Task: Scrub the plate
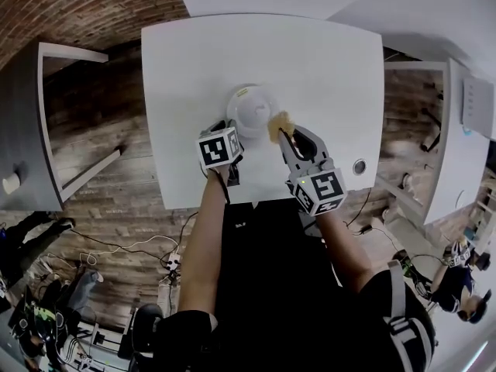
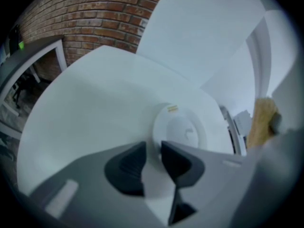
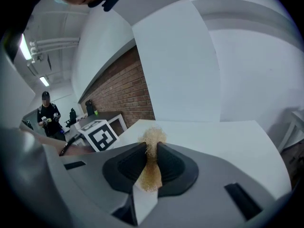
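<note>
The left gripper [image 2: 153,150] pinches the rim of the white plate [image 1: 252,108] to steady it, while the right gripper [image 3: 151,149], clamped on a golden scrubber [image 3: 153,137], should press flat and circle firmly.

We see white plate [image 1: 252,108] on white table [image 1: 178,60]. Small yellow mark [image 2: 172,108] at 12 o'clock on plate rim. Scrubber [image 3: 151,163] golden-tan, at 3 o'clock of plate. Left gripper [image 2: 153,152] and right gripper [image 3: 152,148] grey, pads [image 3: 129,167] black. Marker cubes [image 1: 219,147] white with black square pattern. Floor [image 1: 101,122] at 9 o'clock of table: brown wood planks. Brick wall [image 2: 95,18] red-brown with pale joints.
</note>
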Available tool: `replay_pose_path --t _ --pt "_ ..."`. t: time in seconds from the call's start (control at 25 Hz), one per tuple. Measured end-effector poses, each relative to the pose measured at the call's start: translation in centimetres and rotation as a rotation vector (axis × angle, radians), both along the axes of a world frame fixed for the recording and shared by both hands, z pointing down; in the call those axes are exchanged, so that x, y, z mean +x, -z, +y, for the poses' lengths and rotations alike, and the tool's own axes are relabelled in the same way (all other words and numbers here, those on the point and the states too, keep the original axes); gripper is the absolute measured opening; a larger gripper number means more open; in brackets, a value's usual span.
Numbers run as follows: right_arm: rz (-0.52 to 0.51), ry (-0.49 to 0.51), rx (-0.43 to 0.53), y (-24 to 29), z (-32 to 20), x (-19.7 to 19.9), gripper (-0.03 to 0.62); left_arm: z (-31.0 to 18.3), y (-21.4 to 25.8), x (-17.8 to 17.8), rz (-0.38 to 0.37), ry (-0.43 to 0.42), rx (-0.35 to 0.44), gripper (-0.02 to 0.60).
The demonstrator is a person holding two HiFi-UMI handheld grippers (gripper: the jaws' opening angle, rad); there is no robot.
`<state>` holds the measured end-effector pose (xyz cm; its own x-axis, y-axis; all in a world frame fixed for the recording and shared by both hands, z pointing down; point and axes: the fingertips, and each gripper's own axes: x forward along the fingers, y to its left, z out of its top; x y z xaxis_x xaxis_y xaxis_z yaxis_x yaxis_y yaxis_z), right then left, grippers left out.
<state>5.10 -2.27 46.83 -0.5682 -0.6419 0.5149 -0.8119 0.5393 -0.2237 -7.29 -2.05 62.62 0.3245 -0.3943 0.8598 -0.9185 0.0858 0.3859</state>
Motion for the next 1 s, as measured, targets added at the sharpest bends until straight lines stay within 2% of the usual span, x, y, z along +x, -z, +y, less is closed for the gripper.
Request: replay_pose_path --t 0.28,0.52,0.76,1.0 --pt "0.134 0.039 -0.108 -6.9 -1.9 -0.2 0.057 0.0 0.2 0.0 0.004 0.003 0.012 0.101" --pt "0.208 0.067 -0.196 -11.1 -3.4 -1.3 0.057 0.1 0.2 0.2 0.01 0.002 0.018 0.097" --pt "0.206 0.067 -0.255 -12.9 -3.7 -2.3 0.057 0.0 0.2 0.7 0.04 -0.009 0.016 0.058" --pt "0.206 0.076 -0.264 -13.1 -3.3 -2.5 0.057 0.1 0.2 0.6 0.088 0.004 0.013 0.057"
